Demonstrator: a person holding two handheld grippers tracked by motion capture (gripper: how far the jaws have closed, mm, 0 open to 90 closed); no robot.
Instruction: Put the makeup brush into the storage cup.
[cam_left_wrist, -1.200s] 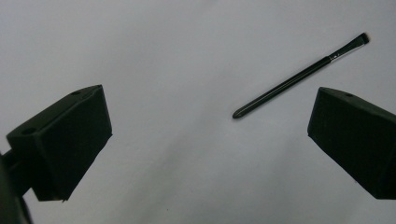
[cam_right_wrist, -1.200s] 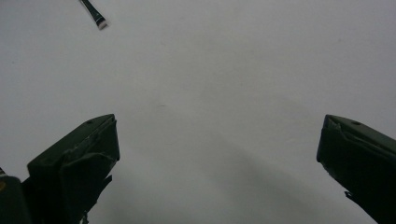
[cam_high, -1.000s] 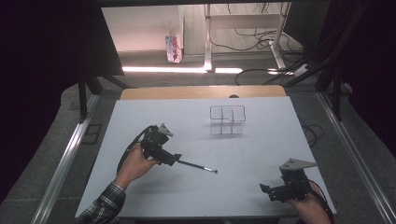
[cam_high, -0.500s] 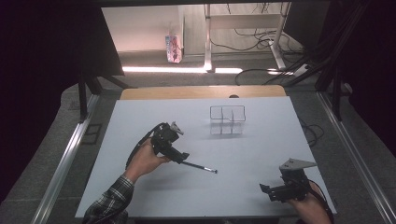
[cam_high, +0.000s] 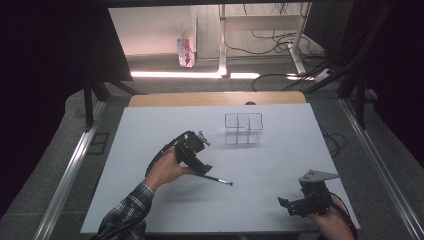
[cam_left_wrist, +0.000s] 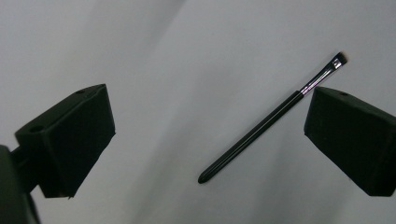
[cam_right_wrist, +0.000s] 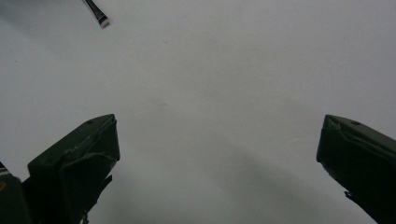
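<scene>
Now brush (cam_left_wrist: 268, 121) between wide jaws, nearer right one.

White table top (cam_high: 150, 150) taken as landmark. Clear wire-frame compartment rack (cam_high: 243, 128) is seen standing on it, toward the far edge, right of centre. Wooden strip (cam_high: 200, 99) is seen along the table's far edge. Metal rails (cam_high: 65, 180) are seen flanking the table on both sides. Beyond the far edge, a small patterned carton (cam_high: 185, 51) is seen on the floor, with a white desk frame (cam_high: 260, 35) and loose cables (cam_high: 280, 42) to the right of it.
</scene>
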